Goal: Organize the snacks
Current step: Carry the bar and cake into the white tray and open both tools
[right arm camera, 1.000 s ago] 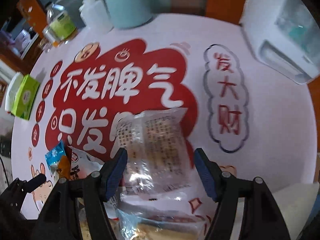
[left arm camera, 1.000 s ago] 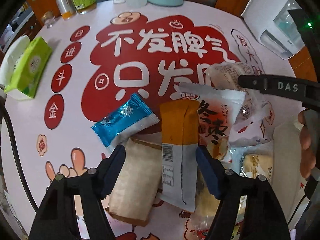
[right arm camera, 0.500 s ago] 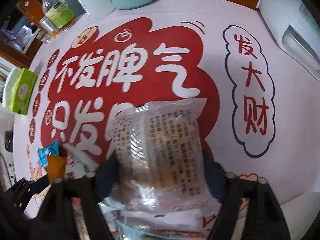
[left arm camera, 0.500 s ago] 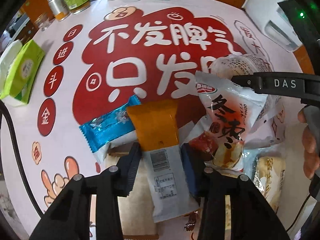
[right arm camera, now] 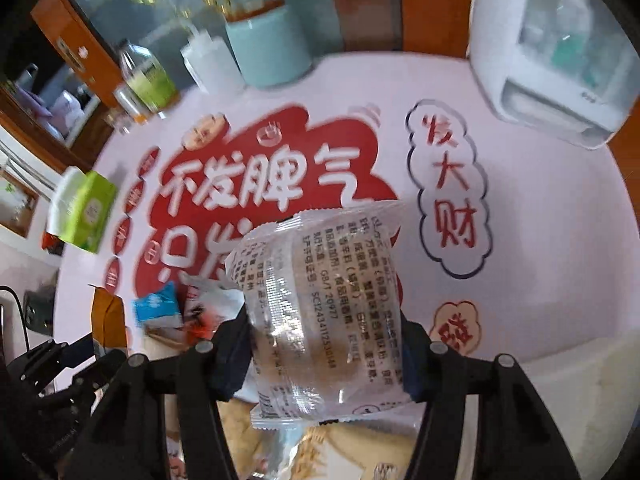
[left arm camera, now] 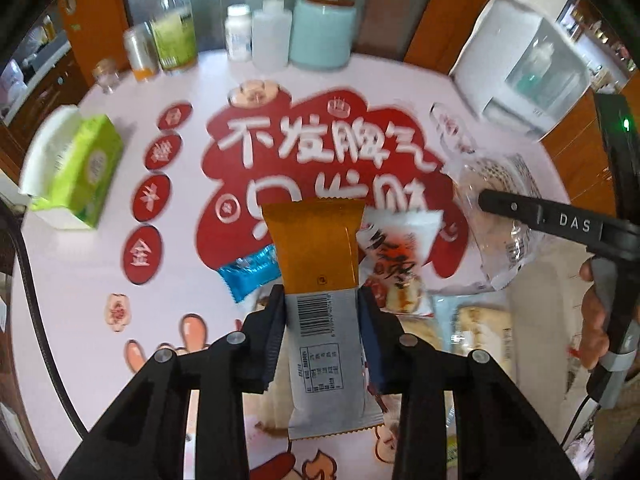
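Left gripper [left arm camera: 322,336] clamping orange-grey barcoded snack bar [left arm camera: 320,280], right gripper [right arm camera: 324,356] marked DAS clamping clear text-printed packet [right arm camera: 320,312]

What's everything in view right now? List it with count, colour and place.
Orange-and-grey snack bar: 1, held in left gripper.
Clear printed snack pack: 1, held in right gripper.
Blue wrapper: 1, on table behind the bar.
White-and-red snack pack: 1, in the pile.
Tissue box: 1, green, table's left.
Canister: 1, pale teal, far edge.
Bottles: several, far edge.
White appliance: 1, far right.
Left gripper: 1, black, closed.
Right gripper: 1, black, closed.
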Demonstrator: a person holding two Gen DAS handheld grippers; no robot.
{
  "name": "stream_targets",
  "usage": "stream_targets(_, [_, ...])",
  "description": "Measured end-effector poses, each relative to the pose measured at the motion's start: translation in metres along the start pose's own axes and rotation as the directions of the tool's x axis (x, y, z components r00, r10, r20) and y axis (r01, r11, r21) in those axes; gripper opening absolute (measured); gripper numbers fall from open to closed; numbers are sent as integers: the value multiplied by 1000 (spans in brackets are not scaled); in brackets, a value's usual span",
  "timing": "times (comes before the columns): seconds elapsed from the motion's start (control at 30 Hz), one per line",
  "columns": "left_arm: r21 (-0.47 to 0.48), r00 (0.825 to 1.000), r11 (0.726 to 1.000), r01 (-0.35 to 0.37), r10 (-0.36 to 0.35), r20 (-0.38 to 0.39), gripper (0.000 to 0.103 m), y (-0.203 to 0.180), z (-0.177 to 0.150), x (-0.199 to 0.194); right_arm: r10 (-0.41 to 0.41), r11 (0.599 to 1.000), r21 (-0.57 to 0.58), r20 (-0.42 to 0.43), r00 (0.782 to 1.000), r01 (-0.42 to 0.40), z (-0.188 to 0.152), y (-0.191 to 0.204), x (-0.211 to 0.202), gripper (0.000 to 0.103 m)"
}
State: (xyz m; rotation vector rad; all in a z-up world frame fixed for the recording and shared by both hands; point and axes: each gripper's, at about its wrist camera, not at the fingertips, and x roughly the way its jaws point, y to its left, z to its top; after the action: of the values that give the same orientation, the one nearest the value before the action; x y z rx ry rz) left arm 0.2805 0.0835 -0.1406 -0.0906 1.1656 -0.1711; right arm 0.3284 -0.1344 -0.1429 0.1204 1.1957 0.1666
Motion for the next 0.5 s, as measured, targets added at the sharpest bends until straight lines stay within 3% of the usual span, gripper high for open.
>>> stream_targets(0.23, [80, 991, 997, 16, -26, 131, 34, -14, -17, -81, 42, 999, -1, 145, 989, -43, -35, 16, -94, 59])
stream_targets(0.5, [190, 979, 979, 78, -111, 170, 34, -34, -51, -136, 13, 1000, -6, 223, 975, -12, -128, 41, -166, 60])
